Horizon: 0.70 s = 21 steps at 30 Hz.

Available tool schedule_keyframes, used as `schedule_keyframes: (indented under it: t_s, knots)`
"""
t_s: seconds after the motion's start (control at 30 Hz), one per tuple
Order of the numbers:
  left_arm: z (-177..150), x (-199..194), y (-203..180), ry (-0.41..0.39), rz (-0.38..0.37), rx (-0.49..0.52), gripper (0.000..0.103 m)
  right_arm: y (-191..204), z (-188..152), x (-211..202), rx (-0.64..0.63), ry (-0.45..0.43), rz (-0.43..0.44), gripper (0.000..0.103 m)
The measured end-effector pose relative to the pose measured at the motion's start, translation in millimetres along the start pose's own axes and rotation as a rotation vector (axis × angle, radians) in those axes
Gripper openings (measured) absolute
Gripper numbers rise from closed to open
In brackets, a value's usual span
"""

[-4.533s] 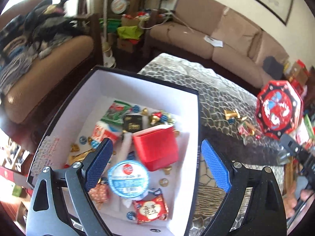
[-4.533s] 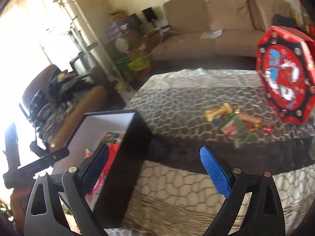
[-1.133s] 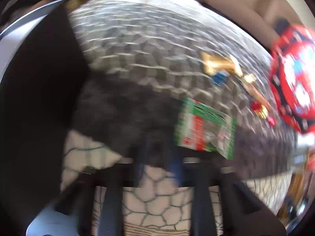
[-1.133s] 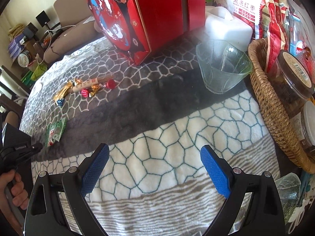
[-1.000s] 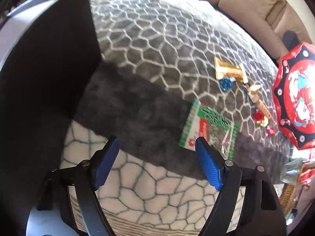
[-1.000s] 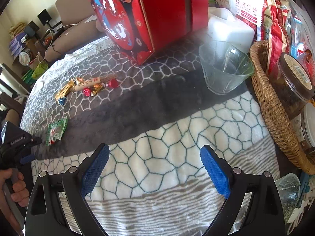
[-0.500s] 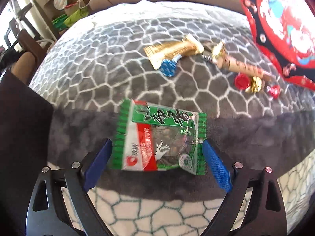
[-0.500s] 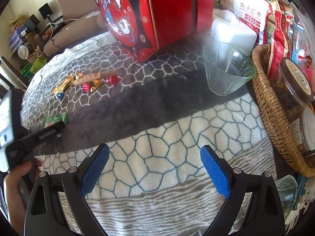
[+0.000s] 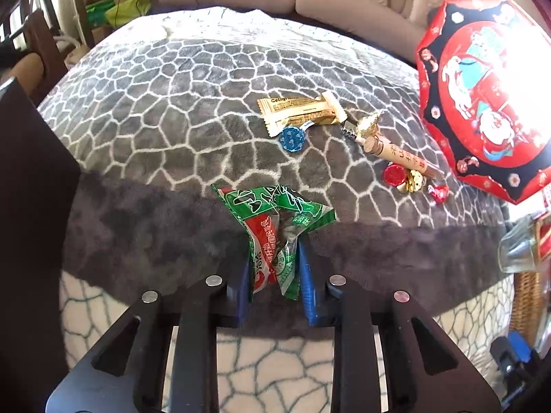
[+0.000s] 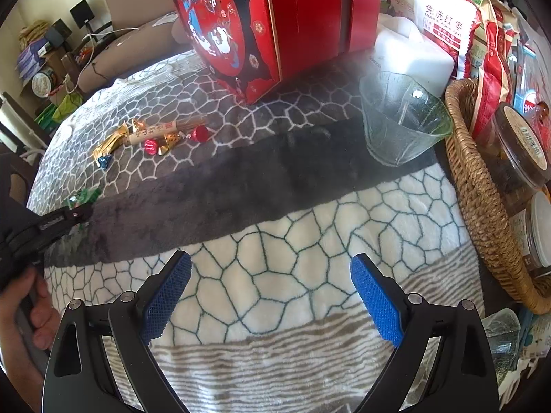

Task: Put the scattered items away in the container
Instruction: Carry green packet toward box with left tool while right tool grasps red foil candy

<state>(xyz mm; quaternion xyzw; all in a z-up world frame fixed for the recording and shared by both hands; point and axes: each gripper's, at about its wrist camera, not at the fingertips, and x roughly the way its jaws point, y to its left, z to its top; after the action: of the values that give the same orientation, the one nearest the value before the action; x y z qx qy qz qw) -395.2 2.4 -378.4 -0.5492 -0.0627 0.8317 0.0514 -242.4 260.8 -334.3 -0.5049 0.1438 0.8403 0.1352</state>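
My left gripper [image 9: 275, 275] is shut on a green and red snack packet [image 9: 275, 227], crumpled between the blue pads on the patterned blanket. Beyond it lie a gold wafer bar [image 9: 299, 112], a blue foil coin [image 9: 292, 139], a paper-wrapped stick [image 9: 399, 153], a red foil coin [image 9: 394, 175] and small gold and red candies [image 9: 413, 182]. The black container's wall [image 9: 31, 179] is at the left edge. My right gripper [image 10: 268, 296] is open and empty over the blanket's white part. In the right wrist view the left gripper [image 10: 74, 215] and the sweets [image 10: 151, 137] show far left.
A red octagonal gift box [image 9: 482, 96] stands at the right, behind the sweets. A glass bowl [image 10: 399, 120], a white jug [image 10: 409, 55], a wicker basket [image 10: 482, 199] with jars and snack bags [image 10: 444, 24] fill the right side. A sofa [image 9: 344, 3] lies beyond the table.
My left gripper left the container, came over the flat snack packet with jaws open, then shut on it and crumpled it. My right gripper stayed open and shifted slightly.
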Motion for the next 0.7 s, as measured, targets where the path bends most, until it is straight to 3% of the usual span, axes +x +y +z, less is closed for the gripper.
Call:
schedule_keyframes:
  t_s: [0.13, 0.2, 0.33, 0.4, 0.47, 0.57, 0.7]
  knots:
    - [-6, -30, 10, 0.000, -0.073, -0.053, 0.023, -2, 1, -3, 0.012, -0.007, 0.007, 0.095]
    - [-7, -63, 10, -0.051, -0.082, -0.033, 0.023, -1, 1, -4, 0.014, -0.010, 0.015, 0.095]
    - [-14, -134, 11, -0.242, 0.052, 0.050, 0.023, 4, -1, -4, 0.017, -0.015, 0.043, 0.095]
    - [-22, -162, 23, -0.303, 0.045, 0.015, 0.023, 8, -1, -3, 0.008, -0.022, 0.051, 0.095]
    - [-27, -176, 36, -0.319, -0.023, -0.024, 0.023, 13, 0, -2, -0.001, -0.041, 0.072, 0.095]
    - [-27, -178, 44, -0.297, -0.014, -0.033, 0.023, 20, 1, -3, -0.039, -0.097, 0.147, 0.082]
    - [-26, -185, 52, -0.309, -0.058, -0.059, 0.024, 38, 8, -4, -0.129, -0.154, 0.152, 0.074]
